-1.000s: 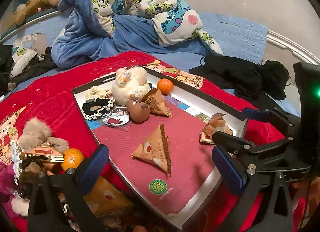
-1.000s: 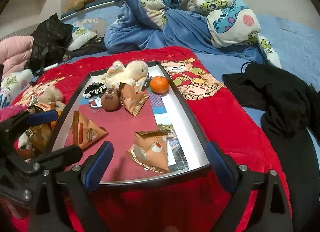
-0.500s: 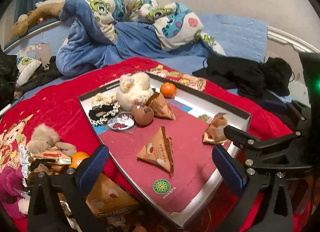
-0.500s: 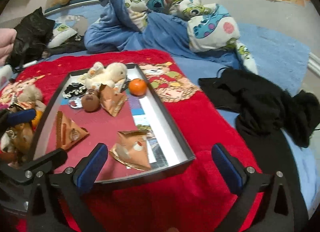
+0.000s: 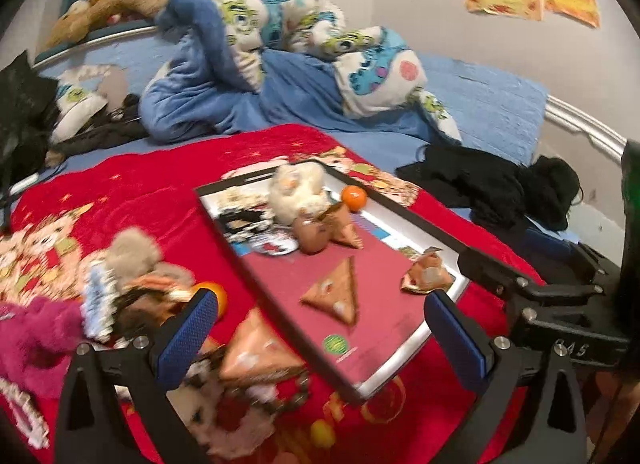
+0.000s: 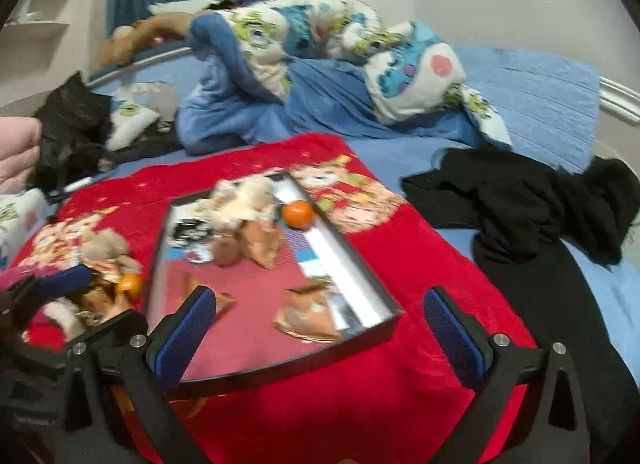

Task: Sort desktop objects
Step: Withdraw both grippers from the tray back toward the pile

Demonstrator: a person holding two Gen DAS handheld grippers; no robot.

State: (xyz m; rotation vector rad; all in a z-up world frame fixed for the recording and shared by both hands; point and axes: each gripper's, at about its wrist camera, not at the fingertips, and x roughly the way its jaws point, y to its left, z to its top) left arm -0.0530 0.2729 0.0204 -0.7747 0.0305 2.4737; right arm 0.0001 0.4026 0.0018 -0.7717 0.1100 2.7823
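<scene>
Left tool [image 5: 316,338]: I hold its blue pads spread wide with nothing gripped; it hangs above the near corner of the tray, clear of everything
Right tool [image 6: 316,338]: pads also fully apart and empty, hovering over the tray's near edge and the red blanket [image 6: 400,248]
Tray [image 5: 404,208]: black-framed, lying on the red blanket spread over the bed, ahead of and below both tools
In the tray: a cream plush toy [image 5: 296,190] at the far end, an orange [image 5: 354,198] just beside it by the rim, a brown round toy [image 5: 314,236] next to a triangular snack packet [image 5: 344,224], a second triangular packet [image 5: 334,296] mid-tray, and a crumpled packet [image 5: 426,274] at the right rim
Outside the tray: a second orange [image 5: 218,294] just behind my left pad, a large triangular packet [image 5: 256,352] between the left tool's pads, a fluffy grey toy [image 5: 130,252] and a pink plush [image 5: 32,332] to the left
Blur: the pile on the left is smeared, so I cannot tell its smaller items apart
</scene>
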